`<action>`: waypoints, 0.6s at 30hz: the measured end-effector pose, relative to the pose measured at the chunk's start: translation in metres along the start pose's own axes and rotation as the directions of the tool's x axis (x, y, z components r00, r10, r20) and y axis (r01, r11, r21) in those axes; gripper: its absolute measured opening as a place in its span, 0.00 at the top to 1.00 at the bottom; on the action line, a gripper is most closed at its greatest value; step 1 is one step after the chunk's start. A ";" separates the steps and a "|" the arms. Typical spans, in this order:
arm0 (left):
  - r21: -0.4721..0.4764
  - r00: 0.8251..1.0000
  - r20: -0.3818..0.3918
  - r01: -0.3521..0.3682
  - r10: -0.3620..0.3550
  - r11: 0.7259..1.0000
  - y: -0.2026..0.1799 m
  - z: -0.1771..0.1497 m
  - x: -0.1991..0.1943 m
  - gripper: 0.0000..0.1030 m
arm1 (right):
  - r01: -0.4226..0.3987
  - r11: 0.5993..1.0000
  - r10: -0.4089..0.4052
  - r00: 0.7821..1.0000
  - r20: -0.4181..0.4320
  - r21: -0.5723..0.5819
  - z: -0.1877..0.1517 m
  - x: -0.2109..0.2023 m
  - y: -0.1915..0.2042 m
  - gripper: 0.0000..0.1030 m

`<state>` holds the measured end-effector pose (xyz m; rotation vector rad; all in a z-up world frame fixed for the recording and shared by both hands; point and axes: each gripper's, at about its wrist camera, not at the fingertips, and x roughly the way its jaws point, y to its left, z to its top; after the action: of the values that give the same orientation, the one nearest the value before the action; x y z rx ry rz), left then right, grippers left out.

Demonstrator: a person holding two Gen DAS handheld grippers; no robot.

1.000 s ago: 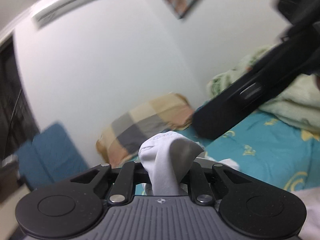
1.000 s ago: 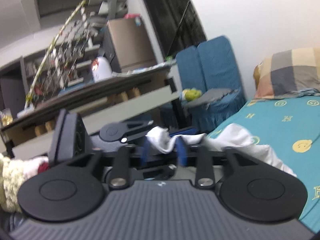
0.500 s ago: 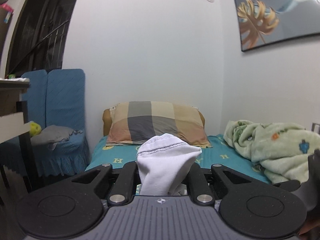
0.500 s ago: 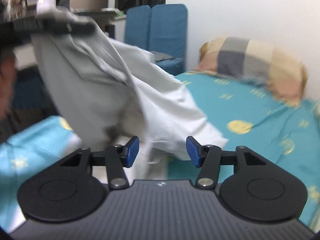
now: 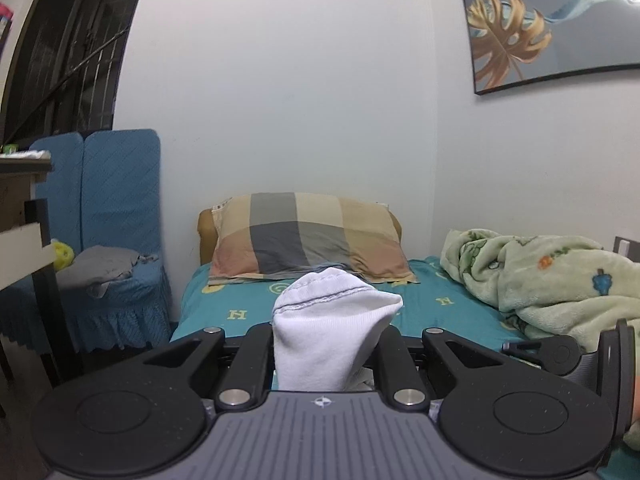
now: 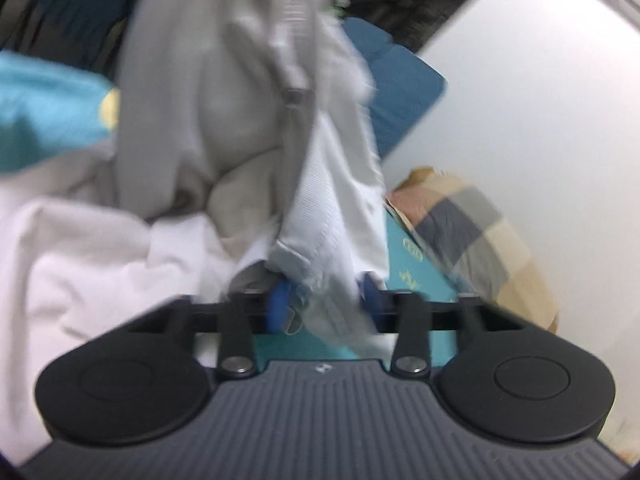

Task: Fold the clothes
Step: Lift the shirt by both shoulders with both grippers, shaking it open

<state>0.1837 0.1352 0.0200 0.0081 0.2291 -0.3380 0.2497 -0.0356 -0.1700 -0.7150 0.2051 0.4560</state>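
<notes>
My left gripper (image 5: 326, 344): matt black plastic links, faintly speckled; ribbed grey plastic housing; bright metal pivot pins. White garment (image 5: 332, 332) pinched in it: soft knit cloth with a stitched hem. My right gripper (image 6: 326, 306): same plastic, blue pads (image 6: 278, 306) that look rubbery, closing just now on ribbed knit cloth. Bed sheet (image 5: 240, 304): smooth printed teal cloth. Pillow (image 5: 304, 240) at the head edge: woven check cloth. Blanket (image 5: 552, 280) along the right edge: fluffy fleece. Picture (image 5: 552, 20): glossy face.
</notes>
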 end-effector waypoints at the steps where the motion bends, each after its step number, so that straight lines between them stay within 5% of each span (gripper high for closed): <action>1: -0.010 1.000 -0.002 0.004 -0.004 1.000 0.002 -0.001 0.001 0.86 | -0.006 0.998 0.006 1.000 0.009 0.058 0.001 -0.003 -0.006 0.86; 5: -0.025 0.998 0.002 0.055 -0.055 0.998 0.007 -0.005 0.004 0.85 | -0.088 0.938 0.058 0.993 0.099 0.336 0.010 -0.020 -0.042 0.87; 9: -0.004 0.996 -0.019 0.085 -0.085 0.996 0.008 -0.010 0.005 0.77 | -0.138 0.828 0.038 0.981 0.191 0.544 0.017 -0.037 -0.073 0.87; 11: 0.012 0.995 -0.054 0.082 -0.081 0.997 0.008 -0.013 0.008 0.56 | -0.153 0.781 0.021 0.975 0.220 0.605 0.021 -0.044 -0.083 0.87; 18: 0.057 0.984 -0.174 0.058 -0.048 0.997 0.009 -0.027 0.017 0.42 | -0.173 0.694 -0.018 0.966 0.257 0.699 0.028 -0.055 -0.099 0.87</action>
<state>0.1966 0.1397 -0.0100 0.0925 0.3913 -0.3977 0.2477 -0.1005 -0.0734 0.1377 0.1622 0.4938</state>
